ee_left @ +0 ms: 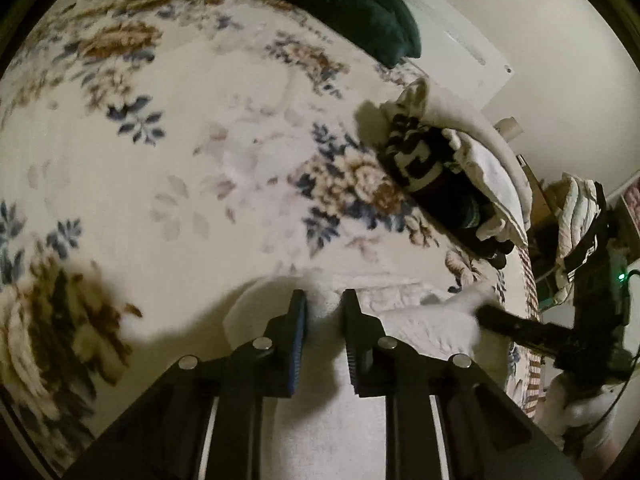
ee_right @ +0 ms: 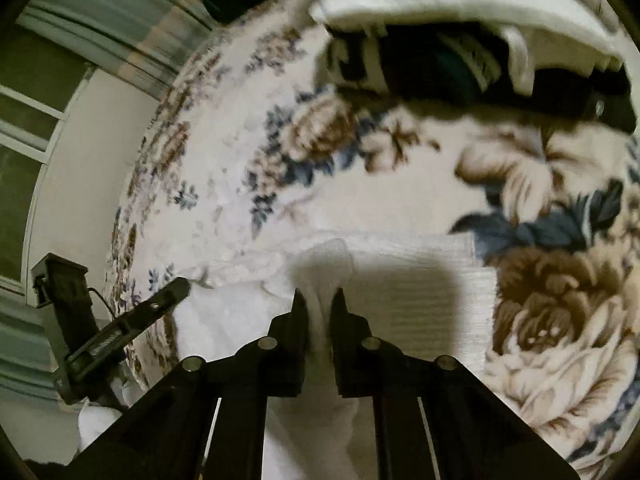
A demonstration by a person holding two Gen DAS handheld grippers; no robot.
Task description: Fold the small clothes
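A small white garment (ee_left: 404, 316) lies on the floral blanket at the near edge. My left gripper (ee_left: 324, 300) is shut on one part of the white garment, with cloth bunched between its fingers. My right gripper (ee_right: 318, 300) is shut on another part of the same white garment (ee_right: 420, 280), pinching a fold. The right gripper also shows in the left wrist view (ee_left: 484, 314), its tip touching the cloth. The left gripper shows at the left of the right wrist view (ee_right: 182, 286).
A floral blanket (ee_left: 180, 160) covers the bed. A pile of small clothes, black, white and striped (ee_left: 436, 172), sits to the right; it also shows in the right wrist view (ee_right: 460, 48). A dark green pillow (ee_left: 360, 4) lies at the far edge.
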